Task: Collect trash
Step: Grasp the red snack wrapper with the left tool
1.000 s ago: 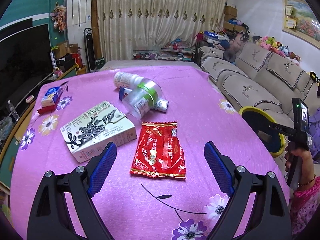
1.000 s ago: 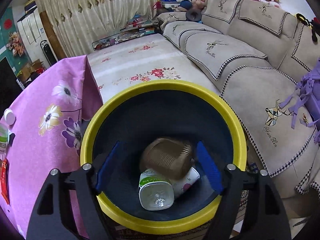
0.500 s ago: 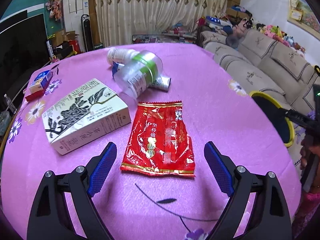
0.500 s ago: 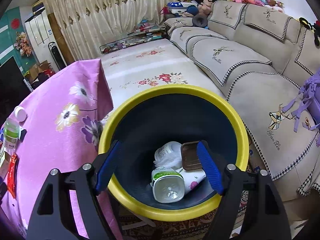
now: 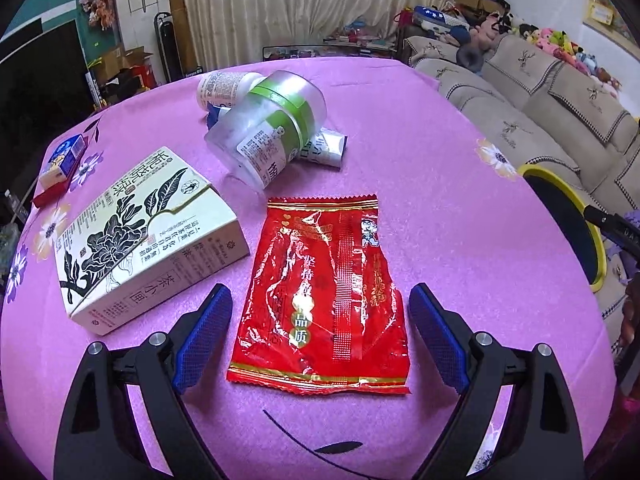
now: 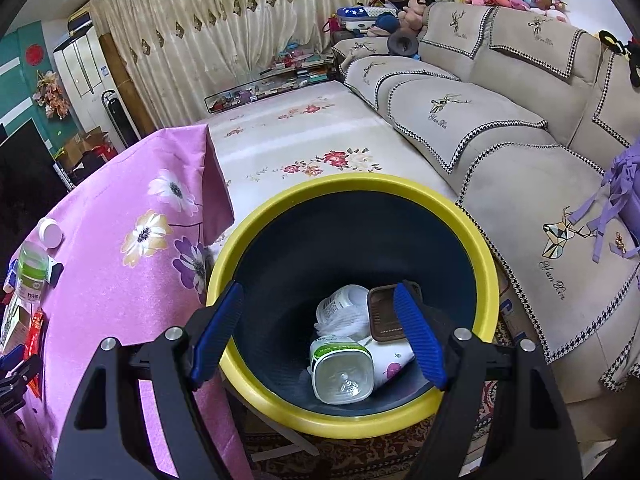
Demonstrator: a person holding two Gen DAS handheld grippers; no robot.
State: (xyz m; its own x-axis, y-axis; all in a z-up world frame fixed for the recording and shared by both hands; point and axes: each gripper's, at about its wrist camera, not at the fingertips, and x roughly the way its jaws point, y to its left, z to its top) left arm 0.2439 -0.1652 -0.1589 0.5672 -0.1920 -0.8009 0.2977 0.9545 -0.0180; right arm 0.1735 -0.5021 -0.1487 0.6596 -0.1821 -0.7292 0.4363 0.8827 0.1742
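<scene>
A flat red snack wrapper (image 5: pixel 324 292) lies on the pink flowered tablecloth (image 5: pixel 440 208). My left gripper (image 5: pixel 320 336) hangs open just above it, one blue pad on either side of its lower half, neither touching it. To the left lies a cream tea box (image 5: pixel 144 236); behind the wrapper rests a clear plastic jar with a green band (image 5: pixel 272 128). My right gripper (image 6: pixel 318 336) is open and empty over the yellow-rimmed dark bin (image 6: pixel 400 188), which holds a clear bottle (image 6: pixel 342 372), a brown lid (image 6: pixel 386 314) and a white cup.
A white bottle (image 5: pixel 224 88) and a small tube (image 5: pixel 326 148) lie behind the jar. A blue and red packet (image 5: pixel 60 164) sits at the table's far left. The bin (image 5: pixel 568 216) stands off the table's right edge, in front of a beige sofa (image 6: pixel 520 120).
My left gripper has come down and forward over the red wrapper, which now sits between its pads. In the bin a brown item fell and settled among the bottles. The right gripper has shifted slightly.
</scene>
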